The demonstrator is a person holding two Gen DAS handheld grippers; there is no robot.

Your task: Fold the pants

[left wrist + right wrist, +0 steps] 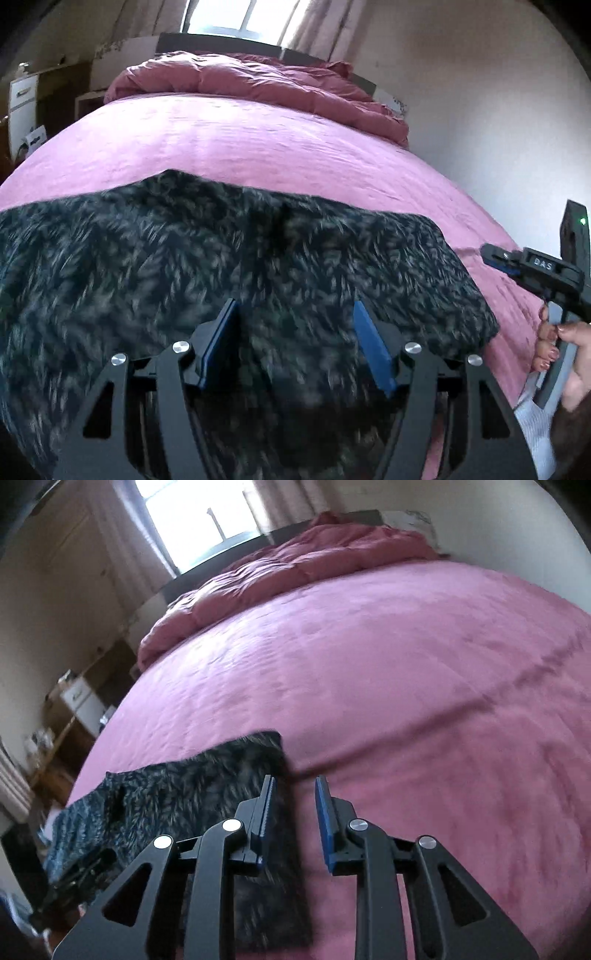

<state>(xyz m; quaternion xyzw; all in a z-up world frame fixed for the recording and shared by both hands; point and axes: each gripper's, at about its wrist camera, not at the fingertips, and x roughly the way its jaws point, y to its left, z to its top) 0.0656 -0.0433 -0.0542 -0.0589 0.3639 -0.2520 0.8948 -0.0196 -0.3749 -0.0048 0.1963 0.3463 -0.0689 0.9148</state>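
The pants are dark with a grey feathery print and lie flat on the pink bed sheet. My left gripper is open and empty, just above the middle of the pants. My right gripper is open and empty, over the right edge of the pants, its left finger above the fabric and its right finger above the sheet. The right gripper also shows in the left wrist view at the far right, held by a hand, beside the pants' right end.
A rumpled pink duvet lies at the head of the bed under a bright window. A white wall runs along the right side. Wooden furniture and a white drawer unit stand left of the bed.
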